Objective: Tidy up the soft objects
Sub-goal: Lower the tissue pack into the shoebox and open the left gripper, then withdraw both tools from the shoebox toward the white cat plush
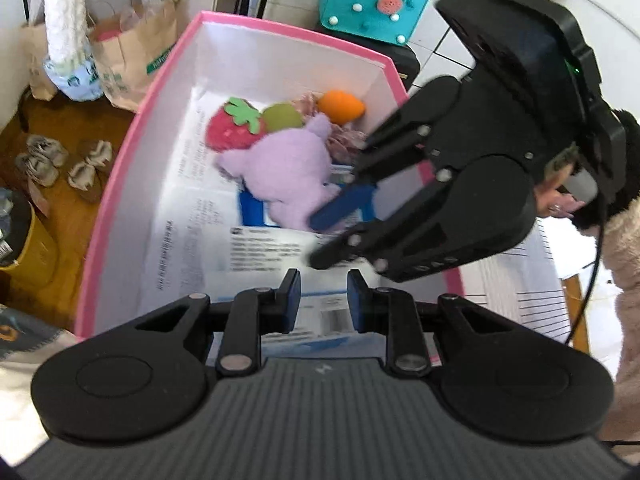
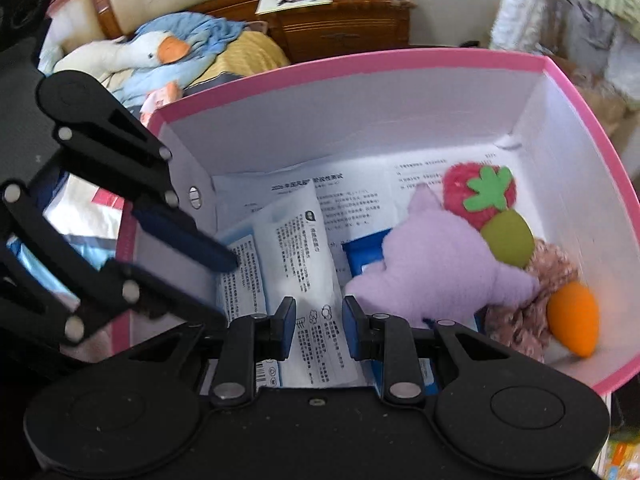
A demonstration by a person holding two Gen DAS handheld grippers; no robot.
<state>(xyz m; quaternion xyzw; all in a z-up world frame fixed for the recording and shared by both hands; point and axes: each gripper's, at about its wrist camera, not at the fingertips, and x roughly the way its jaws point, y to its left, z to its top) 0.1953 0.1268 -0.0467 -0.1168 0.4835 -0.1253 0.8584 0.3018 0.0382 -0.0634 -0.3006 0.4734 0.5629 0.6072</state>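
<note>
Sorting soft toys into the box (image 1: pixel 120 184); judged well along, with several already inside.

Left tongs (image 1: pixel 324 300) drawn in as close as they go, empty, poised over the near wall at 6 o'clock. Right tongs (image 2: pixel 320 328) narrow too, nothing pinched between the pads; reached in from 3 o'clock in the left view, tips just beside the plush (image 1: pixel 288 172).

Plush lay in the box near the middle, partly on a blue pack; strawberry (image 1: pixel 230 130) at its 11 o'clock, green ball (image 1: pixel 282 118) at 12, orange toy (image 1: pixel 342 106) at 1, all bunched in the far corner against a floral cloth (image 2: pixel 528 320).

Step in hand read as tidying or leaving the plush. Best done so: widen before lifting away, so that no fleece snagged; rise straight, clear of the pink rim; keep the two tongs apart, crowded as they were over one opening; nudge the plush toward the corner pile only with the flat of a finger, since soft fleece gives and drags the paper beneath.

Box floor lined with printed sheets (image 2: pixel 360 200) and a white packet (image 2: pixel 304 248), loose and likely to slide.

Beyond: paper bag (image 1: pixel 132 56) at 10 o'clock, teal bag (image 1: pixel 372 4) at 12, slippers (image 1: pixel 60 160) at 9; in the right view a goose (image 2: pixel 132 52) at 10 and a wooden cabinet (image 2: pixel 344 28) at 12.
</note>
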